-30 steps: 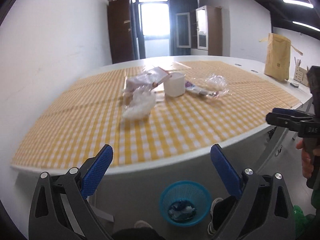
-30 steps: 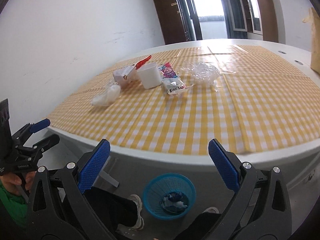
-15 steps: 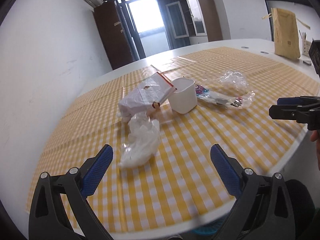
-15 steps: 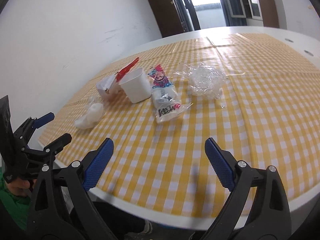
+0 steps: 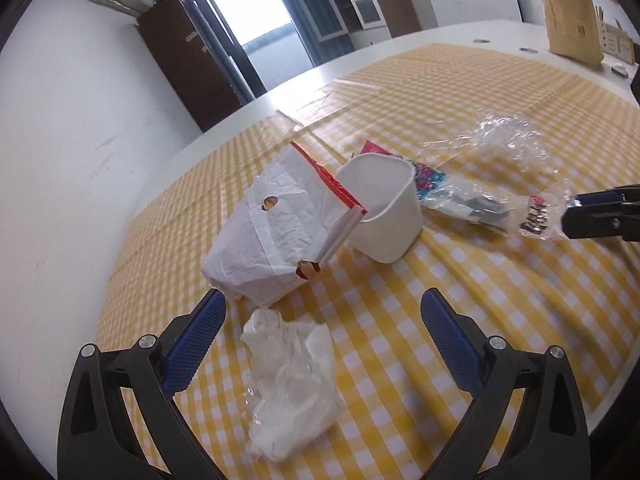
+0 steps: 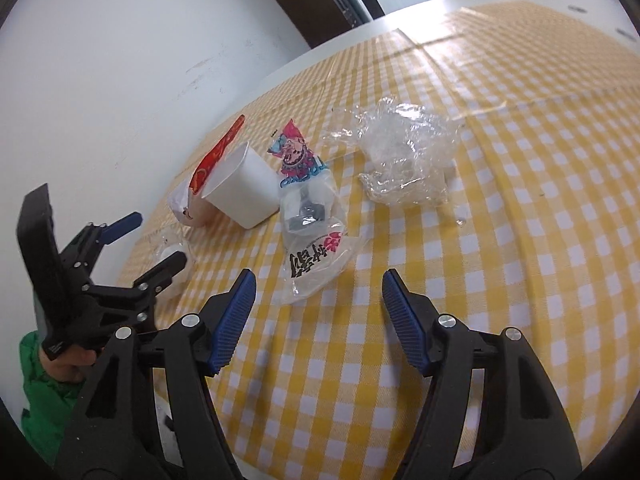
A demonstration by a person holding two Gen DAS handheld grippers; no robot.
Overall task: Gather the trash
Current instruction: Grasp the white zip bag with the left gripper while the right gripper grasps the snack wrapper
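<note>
Left wrist view: the left gripper [image 5: 322, 316] is hovering over the yellow checked table [image 5: 500, 304] with its jaws standing wide apart and nothing between the pads; the crumpled white plastic wad [image 5: 290, 384] is lying directly below the gap, which suggests it is being lined up as this gripper's pick. Just beyond it the white paper bag [image 5: 276, 236] is leaning against the white cup [image 5: 384, 216], the two touching, so a grasp on either is likely to disturb the other.

Right wrist view: the right gripper [image 6: 316, 292] is pointing at the printed snack wrapper [image 6: 310, 236]. Its jaws have just been closing partway but are apart, with only the wrapper's near tip lying in the gap and neither pad pressing on it. The crumpled clear film [image 6: 404, 156] is lying apart, further right.

All the trash is sitting in one cluster toward the wall side of the table. Open cloth is stretching to the right and toward the near edge, giving both grippers free room to descend and withdraw. The white wad is lying near the table's edge, so a sideways nudge could push it off. No bin is showing in either view now.
</note>
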